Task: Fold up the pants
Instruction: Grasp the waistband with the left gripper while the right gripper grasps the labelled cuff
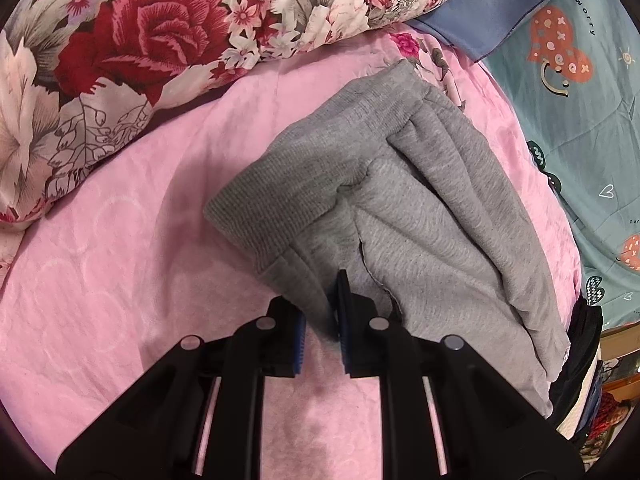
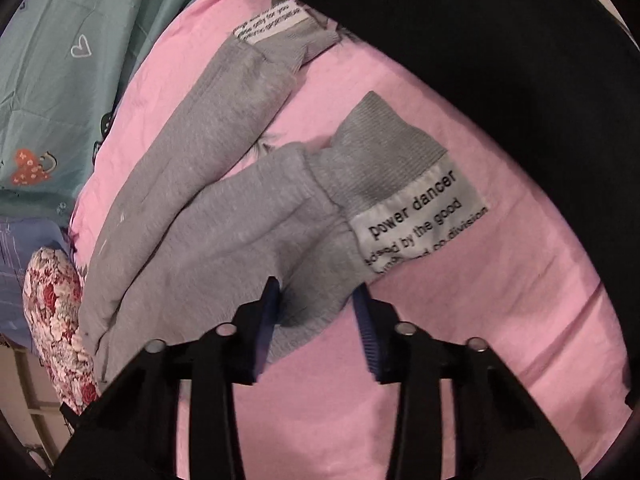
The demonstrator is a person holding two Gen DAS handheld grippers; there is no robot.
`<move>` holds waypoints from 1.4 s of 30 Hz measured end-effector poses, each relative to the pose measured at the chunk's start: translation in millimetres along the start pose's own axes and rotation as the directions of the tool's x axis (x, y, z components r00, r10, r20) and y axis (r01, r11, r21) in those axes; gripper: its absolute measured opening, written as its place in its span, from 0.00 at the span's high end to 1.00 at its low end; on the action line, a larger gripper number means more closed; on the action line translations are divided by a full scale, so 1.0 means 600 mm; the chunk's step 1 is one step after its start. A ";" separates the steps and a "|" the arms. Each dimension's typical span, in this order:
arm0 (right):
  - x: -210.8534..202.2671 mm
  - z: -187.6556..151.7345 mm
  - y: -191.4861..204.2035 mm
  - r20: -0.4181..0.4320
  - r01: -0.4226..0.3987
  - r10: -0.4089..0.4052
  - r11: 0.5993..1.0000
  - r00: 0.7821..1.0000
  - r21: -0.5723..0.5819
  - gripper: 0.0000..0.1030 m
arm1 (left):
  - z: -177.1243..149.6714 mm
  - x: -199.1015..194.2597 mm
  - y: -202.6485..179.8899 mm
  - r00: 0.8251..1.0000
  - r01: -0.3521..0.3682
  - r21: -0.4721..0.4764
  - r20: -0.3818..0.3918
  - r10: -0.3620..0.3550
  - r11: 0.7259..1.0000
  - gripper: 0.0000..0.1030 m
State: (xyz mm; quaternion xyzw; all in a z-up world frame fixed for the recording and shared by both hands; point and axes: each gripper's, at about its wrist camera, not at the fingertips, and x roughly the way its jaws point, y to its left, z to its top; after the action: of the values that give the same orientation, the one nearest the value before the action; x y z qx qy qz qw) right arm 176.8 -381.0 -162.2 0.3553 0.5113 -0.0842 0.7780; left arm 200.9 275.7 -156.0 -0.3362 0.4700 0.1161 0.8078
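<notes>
Grey sweatpants (image 1: 420, 216) lie on a pink bedsheet (image 1: 120, 240). In the left wrist view the ribbed waistband (image 1: 304, 160) faces me. My left gripper (image 1: 322, 312) is narrowed on a fold of the pants just below the waistband. In the right wrist view both legs show, each ending in a ribbed cuff with a white printed label (image 2: 420, 220). The far cuff (image 2: 288, 36) lies apart from the near one. My right gripper (image 2: 316, 312) is open, its fingers either side of the near leg's edge (image 2: 312, 300).
A floral pillow (image 1: 120, 52) lies at the back left. A teal patterned quilt (image 1: 580, 120) and a blue cloth (image 1: 508, 0) lie to the right. A black garment (image 2: 500, 60) covers the far right of the right wrist view.
</notes>
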 end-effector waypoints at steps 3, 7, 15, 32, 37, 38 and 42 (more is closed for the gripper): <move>-0.005 0.000 -0.009 0.030 -0.037 0.036 0.999 0.999 0.015 0.87 | -0.006 -0.009 0.001 1.000 0.001 -0.002 0.012 -0.001 1.000 0.87; -0.060 -0.031 0.003 0.069 -0.024 0.027 0.999 0.997 -0.048 0.87 | -0.032 -0.050 -0.001 0.997 -0.003 0.031 0.071 0.000 1.000 0.88; -0.160 -0.095 -0.002 0.121 0.034 -0.015 0.987 0.993 -0.157 0.87 | -0.103 -0.101 0.071 0.998 0.040 -0.013 0.046 -0.040 0.999 0.89; -0.181 -0.106 0.002 0.157 0.246 -0.205 0.918 0.966 -0.312 0.51 | -0.114 -0.198 0.038 0.998 -0.002 0.177 0.060 -0.009 0.984 0.59; -0.146 0.011 0.076 0.100 0.091 -0.058 0.926 0.993 -0.367 0.50 | -0.050 -0.123 -0.080 1.000 0.004 0.324 0.001 -0.005 0.946 0.59; -0.119 0.052 0.085 0.067 0.051 -0.029 0.936 0.997 -0.347 0.50 | -0.035 -0.099 -0.099 1.000 0.004 0.337 -0.019 0.002 0.941 0.59; -0.021 0.161 0.097 0.002 0.082 -0.084 0.962 0.996 -0.261 0.50 | 0.002 -0.004 -0.146 0.994 -0.044 0.382 -0.080 0.081 0.923 0.66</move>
State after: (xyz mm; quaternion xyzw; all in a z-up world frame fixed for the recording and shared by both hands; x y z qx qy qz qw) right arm 270.8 -403.1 -102.5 0.2287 0.5360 -0.0472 0.8113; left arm 244.6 211.5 -115.6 -0.1635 0.5317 0.0325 0.8303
